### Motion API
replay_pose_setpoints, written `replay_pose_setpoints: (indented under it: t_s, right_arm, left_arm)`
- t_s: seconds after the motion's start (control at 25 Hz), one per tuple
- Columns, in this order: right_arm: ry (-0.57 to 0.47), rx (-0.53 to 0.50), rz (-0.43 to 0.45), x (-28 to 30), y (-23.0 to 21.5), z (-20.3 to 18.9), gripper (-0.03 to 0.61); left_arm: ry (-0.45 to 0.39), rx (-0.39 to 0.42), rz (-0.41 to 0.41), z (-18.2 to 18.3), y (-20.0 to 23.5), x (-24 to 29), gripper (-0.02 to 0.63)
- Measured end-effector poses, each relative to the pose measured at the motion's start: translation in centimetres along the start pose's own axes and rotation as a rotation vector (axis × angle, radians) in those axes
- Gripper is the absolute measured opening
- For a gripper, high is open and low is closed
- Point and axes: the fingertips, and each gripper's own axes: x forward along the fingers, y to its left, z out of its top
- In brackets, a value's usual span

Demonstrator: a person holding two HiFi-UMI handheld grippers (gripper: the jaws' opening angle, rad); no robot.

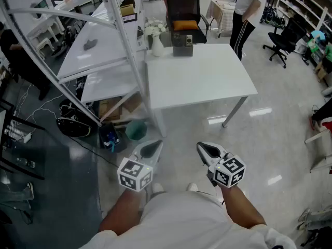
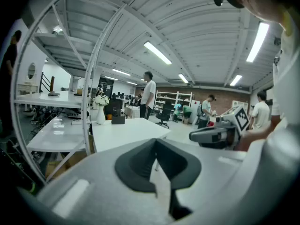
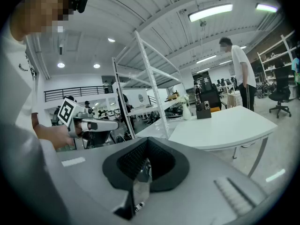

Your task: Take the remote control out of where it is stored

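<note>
A dark storage box [image 1: 182, 43] stands at the far edge of the white table [image 1: 207, 82], next to a white vase of flowers [image 1: 157, 44]. No remote control can be made out from here. The same box shows small in the left gripper view [image 2: 118, 119] and in the right gripper view [image 3: 203, 110]. My left gripper [image 1: 150, 149] and right gripper [image 1: 203, 148] hang low in front of my body, short of the table's near edge. Both are shut with nothing between the jaws. Their closed tips fill the gripper views [image 2: 155, 142] [image 3: 147, 143].
A white metal shelving rack [image 1: 98, 51] stands left of the table, with bags and a box on the floor beneath it. A black office chair [image 1: 184, 12] sits behind the table. A person [image 1: 246, 9] stands at the back right. More chairs and shelves lie far right.
</note>
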Motion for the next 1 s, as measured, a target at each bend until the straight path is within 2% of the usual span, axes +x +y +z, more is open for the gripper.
replay_pose_setpoints:
  t_s: [0.48,0.68,0.84,1.0]
  right_arm:
    - [-0.001,0.004,0.016,-1.7,-1.5,0.3,0.003]
    - [-0.042,0.03,0.038,-2.7,-2.1,1.0,0.005]
    - [-0.015,0.002,0.054,-3.5,-2.7,0.5,0.005]
    - [-0.014,0.02,0.064,-4.9,-4.3,0.1,0.005]
  left_arm:
    - [0.009,0.005,0.006,0.2,-2.1,1.6,0.0]
    - [0.008,0.003,0.019,0.1,-3.2,2.3,0.0]
    - [0.013,-0.009,0.033,-0.1,-4.3,3.1,0.0]
    - [0.011,-0.043,0.045,-0.3,-5.4,4.2,0.0]
